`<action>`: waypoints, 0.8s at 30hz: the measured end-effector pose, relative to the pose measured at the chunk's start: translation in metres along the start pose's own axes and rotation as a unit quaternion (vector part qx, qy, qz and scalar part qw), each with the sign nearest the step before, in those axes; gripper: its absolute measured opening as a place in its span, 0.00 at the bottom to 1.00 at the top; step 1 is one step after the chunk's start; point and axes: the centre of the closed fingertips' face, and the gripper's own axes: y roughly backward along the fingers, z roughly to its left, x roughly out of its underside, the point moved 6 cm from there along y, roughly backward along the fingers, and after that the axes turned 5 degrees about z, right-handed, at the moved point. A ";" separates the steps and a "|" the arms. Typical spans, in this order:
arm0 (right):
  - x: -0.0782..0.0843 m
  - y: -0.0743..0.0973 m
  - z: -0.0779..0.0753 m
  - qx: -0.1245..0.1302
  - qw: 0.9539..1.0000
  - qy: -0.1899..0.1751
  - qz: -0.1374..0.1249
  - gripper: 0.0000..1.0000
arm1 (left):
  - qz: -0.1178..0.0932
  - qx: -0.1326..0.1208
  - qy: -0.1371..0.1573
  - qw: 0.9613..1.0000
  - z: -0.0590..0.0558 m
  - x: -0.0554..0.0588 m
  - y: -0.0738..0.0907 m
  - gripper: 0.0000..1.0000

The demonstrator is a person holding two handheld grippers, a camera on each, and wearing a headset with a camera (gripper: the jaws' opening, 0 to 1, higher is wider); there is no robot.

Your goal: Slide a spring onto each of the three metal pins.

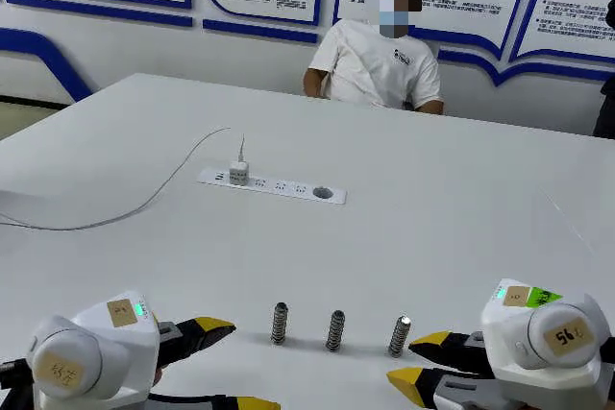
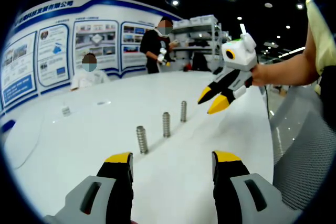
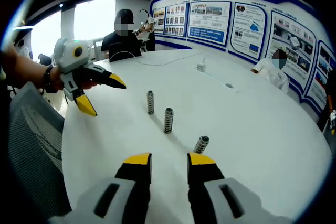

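Left hand-held gripper [image 1: 248, 364] and right hand-held gripper [image 1: 404, 359]: jaws apart, holding nothing, flanking the row, likely to avoid knocking it. 3 springs [image 1: 335, 330] stand on the worktop [image 1: 432, 218] between them, apparently already sleeving their pins; the rightmost leans.
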 end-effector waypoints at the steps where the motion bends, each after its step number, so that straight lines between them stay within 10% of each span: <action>1: 0.001 0.000 -0.001 0.001 1.000 -0.002 0.000 0.28 | 0.000 0.000 0.000 1.000 0.000 0.000 0.000 0.62; 24: 0.016 0.007 -0.010 0.010 1.000 -0.015 -0.010 0.43 | 0.002 0.000 0.006 1.000 0.000 0.003 -0.001 0.62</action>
